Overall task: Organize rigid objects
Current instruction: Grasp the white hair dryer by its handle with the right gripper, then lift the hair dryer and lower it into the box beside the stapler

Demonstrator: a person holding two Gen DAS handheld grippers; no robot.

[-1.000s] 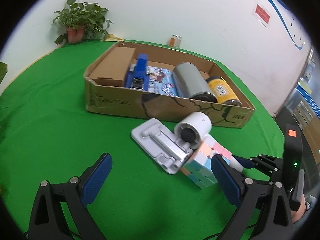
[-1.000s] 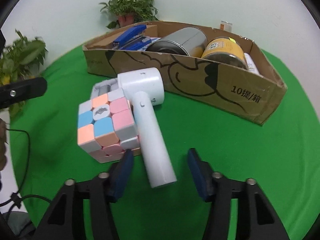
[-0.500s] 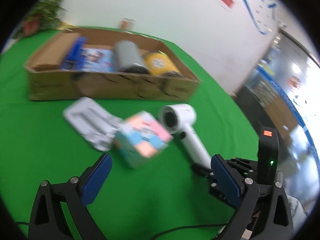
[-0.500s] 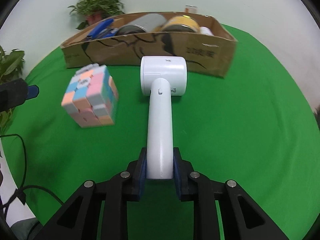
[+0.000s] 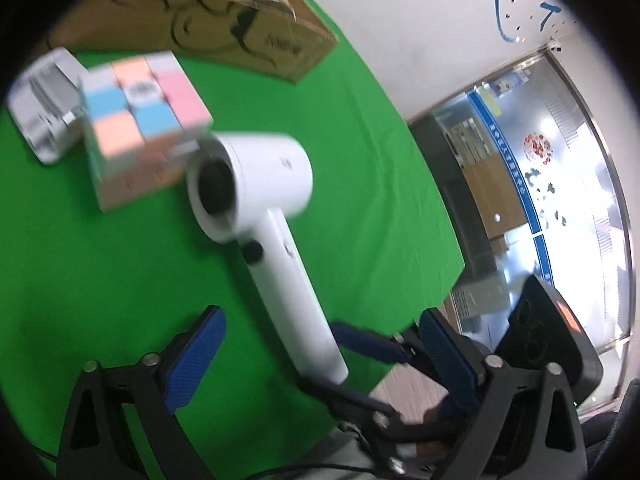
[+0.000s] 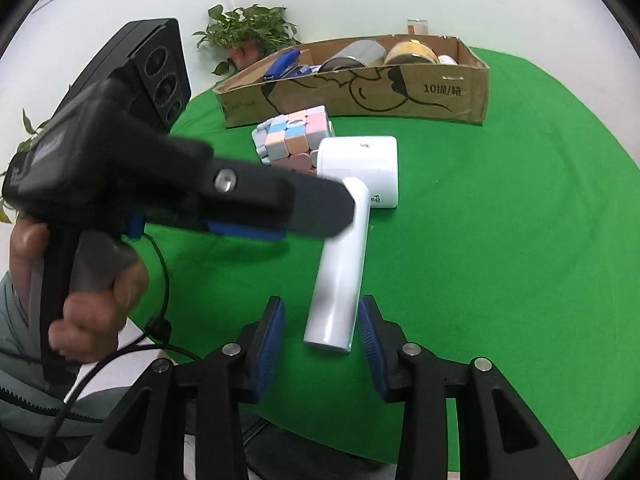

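1. The left gripper (image 5: 316, 354), spread wide and closing a little, brackets the hair dryer's handle: centre it before pinching.
2. The hair dryer (image 6: 352, 216) lies on the green bench (image 6: 500, 240), touching the cube (image 6: 294, 142).
3. The right gripper (image 6: 322, 330), just opened, flanks the handle's end without gripping: withdraw straight back.

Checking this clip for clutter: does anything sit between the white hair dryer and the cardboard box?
Yes. The pastel puzzle cube sits against the hair dryer head, on the side toward the cardboard box. Right of the cube, only bare green cloth lies between them.
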